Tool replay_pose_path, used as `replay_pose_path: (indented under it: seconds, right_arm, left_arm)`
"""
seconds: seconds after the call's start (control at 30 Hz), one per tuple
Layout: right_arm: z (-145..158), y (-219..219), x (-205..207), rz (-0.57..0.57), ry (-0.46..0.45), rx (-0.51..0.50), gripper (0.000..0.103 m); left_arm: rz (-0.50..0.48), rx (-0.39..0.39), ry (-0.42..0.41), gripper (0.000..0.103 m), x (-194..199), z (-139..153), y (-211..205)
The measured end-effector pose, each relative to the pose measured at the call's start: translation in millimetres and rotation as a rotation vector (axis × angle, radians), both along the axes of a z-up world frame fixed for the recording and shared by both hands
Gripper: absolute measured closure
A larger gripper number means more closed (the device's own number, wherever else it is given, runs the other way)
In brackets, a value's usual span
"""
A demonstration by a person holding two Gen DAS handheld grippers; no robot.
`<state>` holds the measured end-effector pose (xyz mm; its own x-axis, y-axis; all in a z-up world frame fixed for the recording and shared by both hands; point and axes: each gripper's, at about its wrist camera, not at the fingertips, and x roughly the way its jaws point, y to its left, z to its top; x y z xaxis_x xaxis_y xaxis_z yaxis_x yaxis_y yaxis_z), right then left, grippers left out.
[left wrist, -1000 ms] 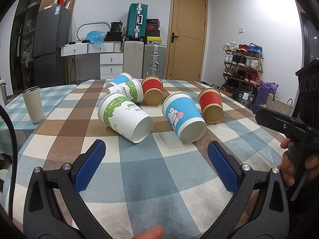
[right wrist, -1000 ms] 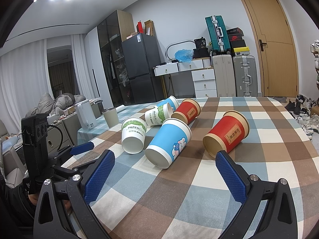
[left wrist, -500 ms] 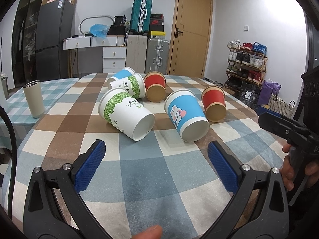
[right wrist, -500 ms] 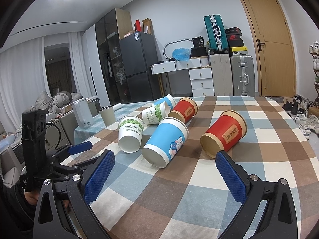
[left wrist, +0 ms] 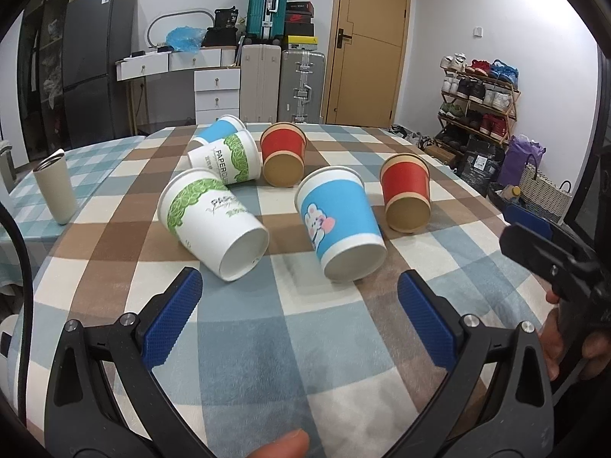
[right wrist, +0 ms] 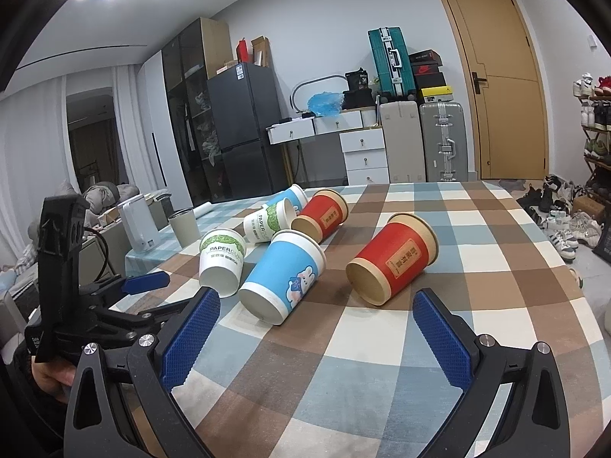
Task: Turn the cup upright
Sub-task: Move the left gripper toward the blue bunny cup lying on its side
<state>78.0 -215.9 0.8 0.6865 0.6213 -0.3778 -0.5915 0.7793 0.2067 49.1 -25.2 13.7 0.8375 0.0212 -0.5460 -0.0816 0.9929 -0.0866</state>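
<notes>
Both tongs gape empty over the checked tablecloth [left wrist: 267, 343]: the blue cup [left wrist: 340, 225] lies on its side, base-end toward them, dead ahead of the left gripper [left wrist: 301, 320] and left of the right gripper [right wrist: 317, 332], beside the green-leaf cup [left wrist: 214, 221].

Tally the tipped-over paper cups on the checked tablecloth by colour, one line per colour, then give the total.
Blue cups: 2, the near blue cup and the far blue cup
Green-and-white cups: 2, the near green cup and the far green cup
Red cups: 2, the right red cup and the far red cup
Total: 6, all lying on their sides.
</notes>
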Motion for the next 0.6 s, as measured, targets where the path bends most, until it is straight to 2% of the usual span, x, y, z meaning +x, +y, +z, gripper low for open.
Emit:
replay_pose_path:
  seconds: [0.37,0.6]
  right_arm:
    - [0.6,-6.9,3.2,-0.029,0.026,0.030,0.000]
    - [0.1,-8.9,4.5,-0.036,0.030,0.038,0.000]
  left_arm:
    - [-0.027,-0.011,0.091,0.001,51.4,-3.6,-15.7]
    - [-0.054,0.034,0.121,0.004,77.6,-5.6,-34.2]
